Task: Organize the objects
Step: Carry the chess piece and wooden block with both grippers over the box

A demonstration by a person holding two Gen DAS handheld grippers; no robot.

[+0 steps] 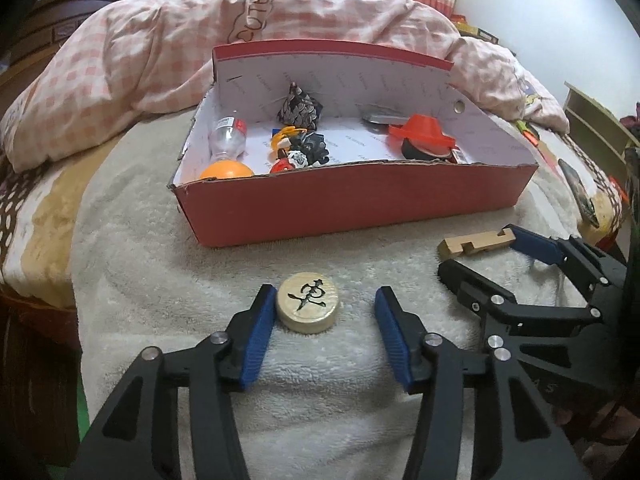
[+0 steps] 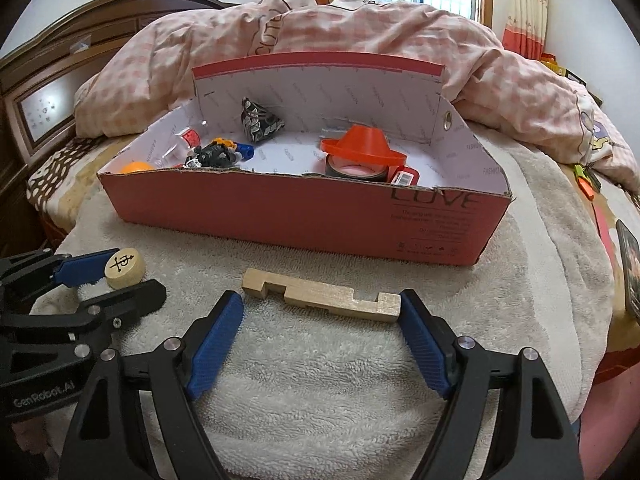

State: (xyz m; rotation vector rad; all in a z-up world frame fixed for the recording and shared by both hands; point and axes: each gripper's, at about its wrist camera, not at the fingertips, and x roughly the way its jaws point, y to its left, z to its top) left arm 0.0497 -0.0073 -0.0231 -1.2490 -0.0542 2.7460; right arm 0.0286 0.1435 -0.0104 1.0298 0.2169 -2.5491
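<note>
A round wooden chess piece (image 1: 308,302) with a black character lies on the white towel (image 1: 320,392), between the open fingers of my left gripper (image 1: 325,300), against the left pad. It also shows in the right wrist view (image 2: 124,268). A notched wooden block (image 2: 320,295) lies on the towel between the open fingers of my right gripper (image 2: 321,305), its right end at the right pad. The block shows in the left wrist view (image 1: 476,243) too. A red open cardboard box (image 1: 360,208) stands beyond both and holds several small items.
In the box lie an orange ball (image 1: 226,171), a small clear bottle (image 1: 229,136), a patterned pouch (image 1: 300,108), an orange funnel (image 2: 360,146) on a tape roll (image 2: 356,171). A pink checked quilt (image 2: 360,36) is heaped behind. A phone (image 2: 632,268) lies at the right bed edge.
</note>
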